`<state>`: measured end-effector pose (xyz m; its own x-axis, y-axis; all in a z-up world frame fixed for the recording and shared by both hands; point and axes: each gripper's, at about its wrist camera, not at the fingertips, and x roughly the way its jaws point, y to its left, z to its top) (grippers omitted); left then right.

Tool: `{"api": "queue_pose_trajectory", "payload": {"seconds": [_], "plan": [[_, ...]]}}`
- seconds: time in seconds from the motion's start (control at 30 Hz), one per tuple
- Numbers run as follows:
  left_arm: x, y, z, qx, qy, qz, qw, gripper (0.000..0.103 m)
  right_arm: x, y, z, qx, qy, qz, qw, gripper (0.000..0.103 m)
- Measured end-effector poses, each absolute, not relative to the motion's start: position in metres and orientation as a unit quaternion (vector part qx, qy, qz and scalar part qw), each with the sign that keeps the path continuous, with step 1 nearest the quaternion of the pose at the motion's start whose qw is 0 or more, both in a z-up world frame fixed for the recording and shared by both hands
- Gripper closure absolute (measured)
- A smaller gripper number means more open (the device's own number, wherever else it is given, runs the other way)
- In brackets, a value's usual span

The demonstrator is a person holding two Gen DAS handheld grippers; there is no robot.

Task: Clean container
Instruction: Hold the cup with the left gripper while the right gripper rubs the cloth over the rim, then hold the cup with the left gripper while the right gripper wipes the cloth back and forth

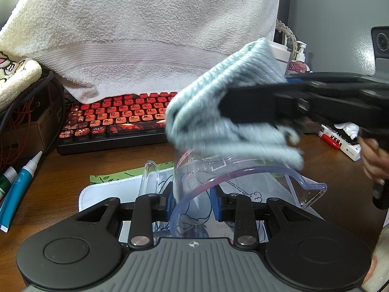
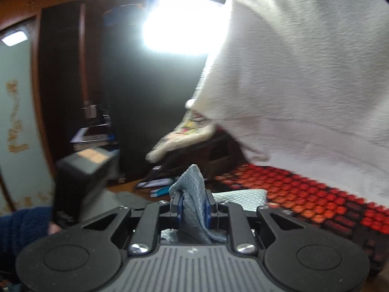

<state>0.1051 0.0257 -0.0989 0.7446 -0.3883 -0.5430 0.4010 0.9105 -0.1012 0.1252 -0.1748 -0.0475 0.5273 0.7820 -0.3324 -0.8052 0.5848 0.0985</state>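
Item: clear plastic measuring jug with printed cup markings (image 1: 206, 175), low centre of the left wrist view, held tilted over a white illustrated mat (image 1: 97, 194) on the brown wooden desk (image 1: 68, 168). Its long axis runs from the lower centre of the frame up and away toward the keyboard; which end faces the camera cannot be told for certain, but the pouring lip (image 1: 313, 189) juts to the lower right and the handle (image 1: 149, 177) shows at the left. Left gripper (image 1: 193, 202) — jaws drawn in on the jug's wall, blue pads pressing either side. Right gripper (image 2: 193, 204) — jaws clamped tight on a bunched grey-blue ribbed cloth (image 2: 192, 194), which in the left wrist view hangs blurred just above the jug, right of centre, appearing to brush its upper wall. Surroundings: black keyboard with red-orange keys (image 1: 116, 119) across mid-frame, large white terry towel (image 1: 145, 24) draped behind it, blue tube (image 1: 17, 189) at lower left. Step judged in hand: wiping the jug's outer surface, or bringing the cloth to it. Next move would call for a steady hold by the left gripper while the cloth is pressed against the plastic and drawn along the wall or into the opening.
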Motion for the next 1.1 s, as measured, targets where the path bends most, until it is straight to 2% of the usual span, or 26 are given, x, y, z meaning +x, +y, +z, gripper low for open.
{"api": "queue_pose_trajectory", "payload": {"seconds": [0.27, 0.63, 0.93, 1.1], "plan": [[0.104, 0.025, -0.099, 0.012, 0.288, -0.211, 0.934, 0.073, 0.134, -0.184, -0.050, -0.014, 0.179, 0.413, 0.893, 0.087], [0.105, 0.025, -0.099, 0.012, 0.288, -0.211, 0.934, 0.073, 0.118, -0.167, -0.048, -0.022, 0.183, 0.498, 0.847, 0.087], [0.107, 0.026, -0.099, 0.012, 0.288, -0.211, 0.934, 0.073, 0.143, -0.183, -0.052, -0.006, 0.178, 0.410, 0.895, 0.088], [0.107, 0.026, -0.099, 0.011, 0.288, -0.211, 0.934, 0.073, 0.136, -0.183, -0.050, -0.008, 0.181, 0.418, 0.890, 0.087]]}}
